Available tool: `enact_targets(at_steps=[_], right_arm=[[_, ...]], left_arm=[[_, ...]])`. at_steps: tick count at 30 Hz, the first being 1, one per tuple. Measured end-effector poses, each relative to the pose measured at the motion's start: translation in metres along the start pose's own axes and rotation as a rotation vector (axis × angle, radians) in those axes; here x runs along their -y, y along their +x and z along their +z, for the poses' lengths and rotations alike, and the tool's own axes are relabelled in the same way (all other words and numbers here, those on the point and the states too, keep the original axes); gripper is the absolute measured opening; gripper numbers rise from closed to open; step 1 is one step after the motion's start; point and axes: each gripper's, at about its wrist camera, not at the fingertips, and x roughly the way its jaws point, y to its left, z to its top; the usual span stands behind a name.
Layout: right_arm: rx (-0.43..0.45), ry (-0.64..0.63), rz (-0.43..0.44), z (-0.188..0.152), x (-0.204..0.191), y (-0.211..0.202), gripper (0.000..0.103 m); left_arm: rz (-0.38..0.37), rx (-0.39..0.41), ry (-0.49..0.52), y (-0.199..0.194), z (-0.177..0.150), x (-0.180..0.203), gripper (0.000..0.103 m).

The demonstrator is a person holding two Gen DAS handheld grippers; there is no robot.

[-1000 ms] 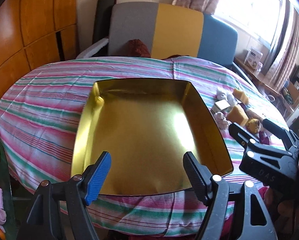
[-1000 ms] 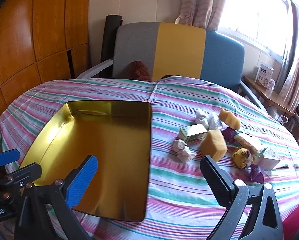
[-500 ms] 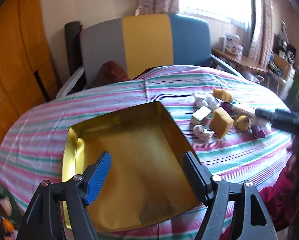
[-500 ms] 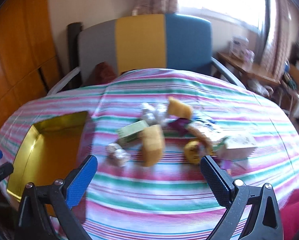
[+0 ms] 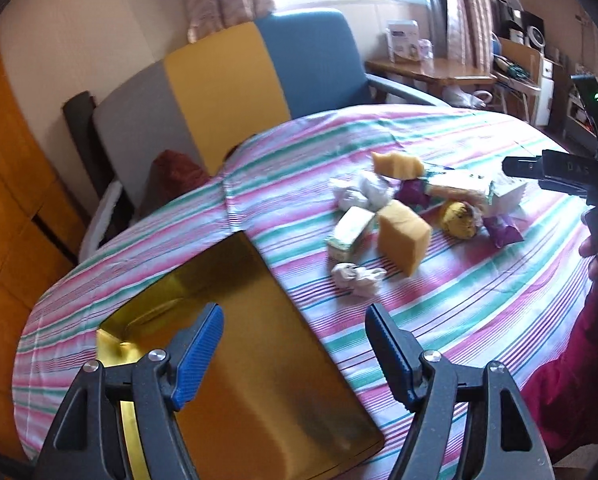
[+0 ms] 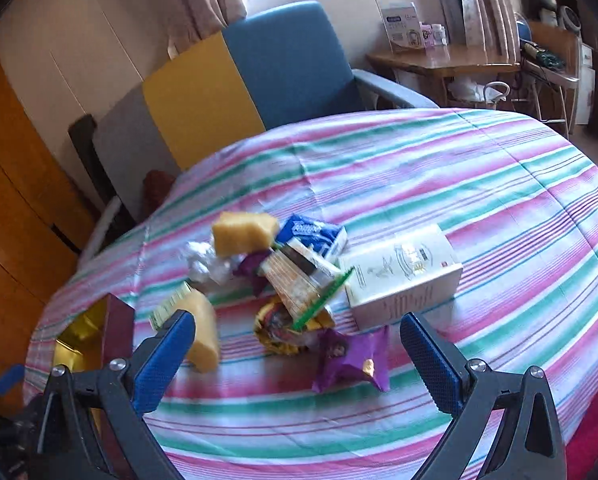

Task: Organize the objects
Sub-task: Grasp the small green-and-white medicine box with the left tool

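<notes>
The gold tray (image 5: 259,380) sits at the left of the striped worktop (image 5: 479,300), and its shiny inside holds nothing. The left tongs (image 5: 293,354) hang over the tray's near right part, spread wide and gripping nothing.

To the right of the tray, well apart from it, lies the pile of loose things. Nearest the tray are crumpled white wrappers (image 5: 357,276), a pale green box (image 5: 349,232) and a yellow sponge block (image 5: 403,236). A second yellow sponge (image 6: 245,232) lies farther back. Farther right of the tray come a blue tissue pack (image 6: 313,234), an orange-patterned packet (image 6: 299,284), a yellow snack bag (image 6: 287,326), a purple wrapper (image 6: 353,356) and a white carton (image 6: 403,276), the one farthest from the tray.

The right tongs (image 6: 299,354) hover over the near edge of this pile, also spread wide with nothing between the pads.
</notes>
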Motion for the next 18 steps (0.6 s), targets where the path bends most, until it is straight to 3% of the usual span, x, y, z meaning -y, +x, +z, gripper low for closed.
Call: enact_targets(at_steps=[5,10,18], right_arm=[[-0.006,-0.026,-0.010,-0.003,-0.006,0.001,0.103],[-0.052,0.035,-0.053,-0.003,0.009,0.010,0.103],[-0.071,0.047,-0.016,-0.004,0.010,0.013,0.103]], left_arm=[[-0.078,-0.060,0.036,0.027,0.014,0.015,0.060],[-0.164,-0.102,0.042,0.055,0.031,0.016,0.057],[-0.221,-0.171,0.072,0.108,0.063,0.013,0.053]])
